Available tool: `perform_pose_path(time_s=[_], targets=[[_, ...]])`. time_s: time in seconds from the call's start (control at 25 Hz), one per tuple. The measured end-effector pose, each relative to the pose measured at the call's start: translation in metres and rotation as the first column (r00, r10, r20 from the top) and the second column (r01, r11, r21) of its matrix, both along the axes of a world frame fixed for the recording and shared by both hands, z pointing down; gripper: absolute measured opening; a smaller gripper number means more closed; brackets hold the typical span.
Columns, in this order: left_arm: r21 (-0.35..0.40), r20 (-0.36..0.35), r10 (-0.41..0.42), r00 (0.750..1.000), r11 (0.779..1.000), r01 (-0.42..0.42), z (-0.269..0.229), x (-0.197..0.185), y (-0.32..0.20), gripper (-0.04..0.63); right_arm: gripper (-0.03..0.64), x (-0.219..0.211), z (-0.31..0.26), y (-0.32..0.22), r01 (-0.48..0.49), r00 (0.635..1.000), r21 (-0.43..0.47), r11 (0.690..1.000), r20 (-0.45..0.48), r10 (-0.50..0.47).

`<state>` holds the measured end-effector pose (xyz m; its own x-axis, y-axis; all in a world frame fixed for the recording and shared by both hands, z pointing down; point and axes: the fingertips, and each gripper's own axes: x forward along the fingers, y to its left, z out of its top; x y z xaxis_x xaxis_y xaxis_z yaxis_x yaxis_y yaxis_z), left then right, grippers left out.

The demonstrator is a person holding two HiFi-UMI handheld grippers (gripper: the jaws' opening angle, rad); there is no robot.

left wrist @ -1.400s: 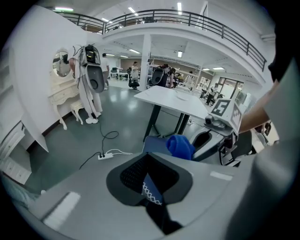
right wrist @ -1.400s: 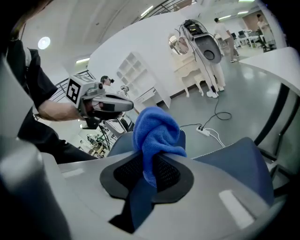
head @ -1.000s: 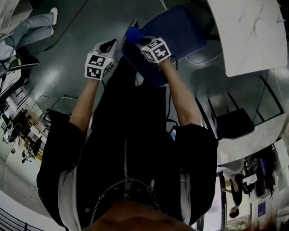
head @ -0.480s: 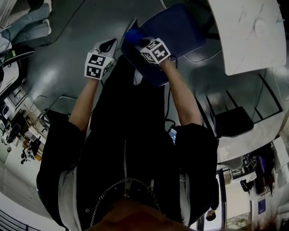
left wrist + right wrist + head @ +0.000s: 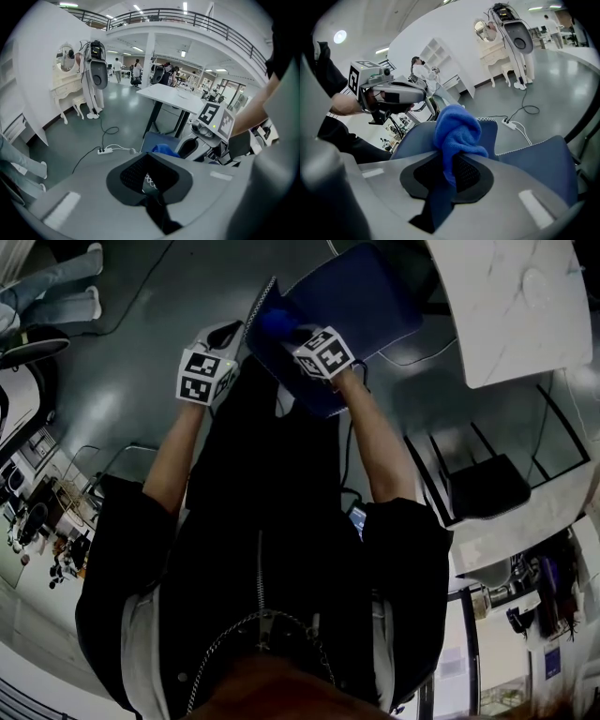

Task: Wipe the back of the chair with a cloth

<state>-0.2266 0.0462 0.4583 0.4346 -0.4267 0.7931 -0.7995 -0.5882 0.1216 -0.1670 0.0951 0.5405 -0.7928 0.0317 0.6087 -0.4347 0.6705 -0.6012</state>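
Note:
A blue upholstered chair [image 5: 361, 301] stands in front of me, and its back [image 5: 534, 157] fills the lower right of the right gripper view. My right gripper [image 5: 292, 334] is shut on a bunched blue cloth [image 5: 457, 131], which presses against the upper edge of the chair back [image 5: 267, 334]. The left gripper [image 5: 225, 334] hovers just left of the chair, apart from it, with its jaws shut and nothing between them. From the left gripper view, the cloth [image 5: 164, 150] and the right gripper [image 5: 206, 136] show beyond the closed jaws.
A white marble-look table [image 5: 516, 306] stands to the right of the chair, with a dark stool [image 5: 487, 488] below it. A power strip with cable [image 5: 107, 150] lies on the grey floor. A white dresser [image 5: 65, 89] and people stand farther off.
The right gripper and cloth have shifted slightly along the chair back's top edge. The left gripper has stayed in place.

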Motion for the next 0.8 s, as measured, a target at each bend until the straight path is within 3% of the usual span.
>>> perform_pose_path(time_s=[0.8], targets=[[-0.026,-0.006,0.094,0.996,0.995,-0.094,0.006,0.035,0.000,0.009,0.060,0.032,0.013,0.035,-0.045,0.999,-0.064,0.997,-0.018,0.044]])
